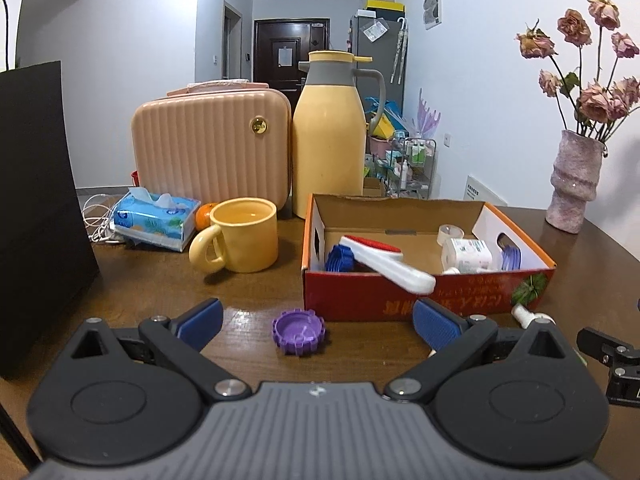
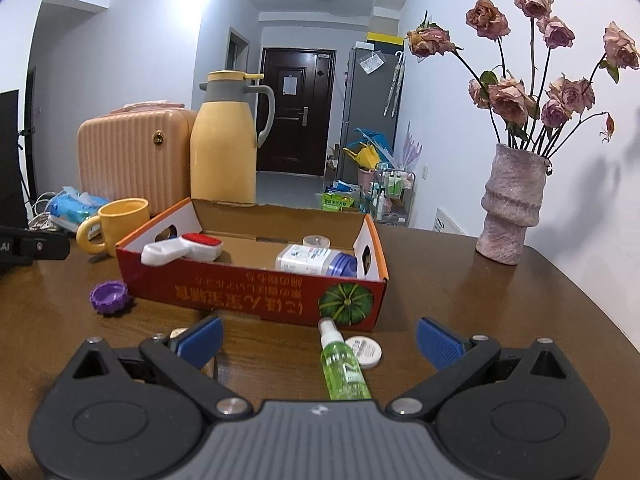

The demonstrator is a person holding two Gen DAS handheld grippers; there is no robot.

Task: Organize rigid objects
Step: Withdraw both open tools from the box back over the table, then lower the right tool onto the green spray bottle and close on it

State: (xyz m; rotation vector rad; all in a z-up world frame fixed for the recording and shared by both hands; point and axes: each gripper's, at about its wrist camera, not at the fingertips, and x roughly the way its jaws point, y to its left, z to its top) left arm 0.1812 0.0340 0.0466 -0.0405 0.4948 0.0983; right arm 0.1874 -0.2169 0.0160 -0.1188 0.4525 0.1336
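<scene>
The table [image 2: 460,280] is dark brown wood grain. The box [image 2: 256,300] is red outside with orange lettering and a green pumpkin, plain tan inside. The cap [image 1: 298,331] is purple. The brush [image 1: 384,258] is white with a red pad. The spray bottle [image 2: 343,368] is clear green; the mug [image 1: 244,234] and jug [image 1: 330,152] are yellow. The case [image 1: 212,148] is ribbed peach-pink. Both grippers' pads [image 1: 434,326] are ridged blue.
</scene>
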